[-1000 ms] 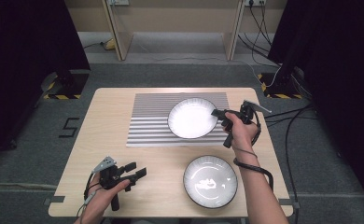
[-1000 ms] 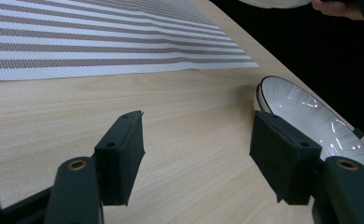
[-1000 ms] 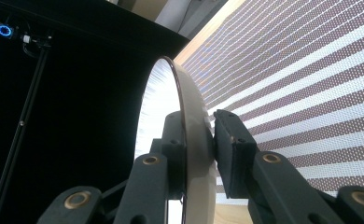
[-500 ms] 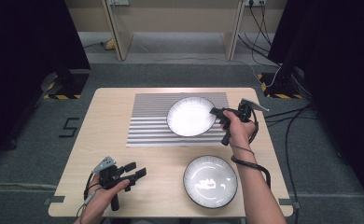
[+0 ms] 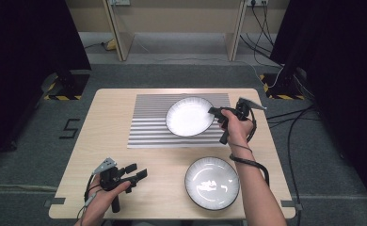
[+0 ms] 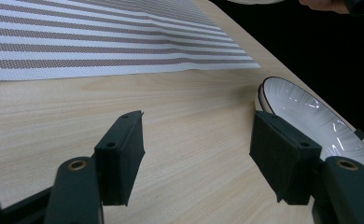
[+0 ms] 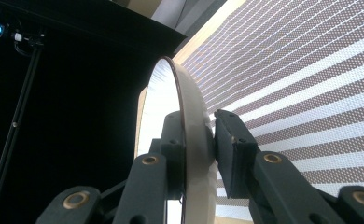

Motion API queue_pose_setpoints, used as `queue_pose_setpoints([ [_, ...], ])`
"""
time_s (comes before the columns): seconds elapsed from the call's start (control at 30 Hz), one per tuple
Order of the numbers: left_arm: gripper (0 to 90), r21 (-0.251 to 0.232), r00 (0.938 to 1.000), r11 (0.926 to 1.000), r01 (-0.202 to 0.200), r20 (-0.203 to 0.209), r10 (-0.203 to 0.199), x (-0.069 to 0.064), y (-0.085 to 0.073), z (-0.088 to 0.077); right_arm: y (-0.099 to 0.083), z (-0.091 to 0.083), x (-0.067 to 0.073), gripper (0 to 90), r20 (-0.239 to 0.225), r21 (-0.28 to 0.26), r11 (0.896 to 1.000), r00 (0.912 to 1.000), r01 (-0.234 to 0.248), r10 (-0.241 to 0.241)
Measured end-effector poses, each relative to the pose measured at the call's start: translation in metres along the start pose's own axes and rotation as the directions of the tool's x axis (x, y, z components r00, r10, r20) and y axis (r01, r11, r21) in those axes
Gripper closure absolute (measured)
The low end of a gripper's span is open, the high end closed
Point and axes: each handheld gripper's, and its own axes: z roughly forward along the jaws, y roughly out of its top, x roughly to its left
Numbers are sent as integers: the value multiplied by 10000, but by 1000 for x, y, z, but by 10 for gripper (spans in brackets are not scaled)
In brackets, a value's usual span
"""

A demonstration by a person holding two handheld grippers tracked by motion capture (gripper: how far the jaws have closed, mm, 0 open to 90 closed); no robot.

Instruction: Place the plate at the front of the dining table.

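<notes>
Right gripper point(image 5: 218, 113) fingers clamp the white plate's point(image 5: 189, 116) three-o'clock rim over the striped mat point(image 5: 148, 127) for placement; left gripper point(image 5: 135, 172) fingers gape empty on the desk point(image 5: 111, 106).

overhead forward-down, two close tool-mounted views

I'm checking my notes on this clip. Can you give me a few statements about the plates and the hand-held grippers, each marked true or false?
1. The right hand-held gripper grips the rim of the white plate. True.
2. That plate is over the striped placemat. True.
3. The left hand-held gripper holds the dark-rimmed plate. False: its jaws stand open with nothing between them.
4. Both plates are on the placemat. False: the dark-rimmed plate sits on the bare wooden table.
</notes>
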Motion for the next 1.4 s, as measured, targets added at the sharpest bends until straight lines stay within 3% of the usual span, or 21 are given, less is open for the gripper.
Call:
queue_pose_setpoints([
  [1.4, 346, -42, 10000, 10000, 38, -34, -38, 3, 1, 0, 20, 30, 9, 738, 141, -90, 9998, 9998, -167, 168],
])
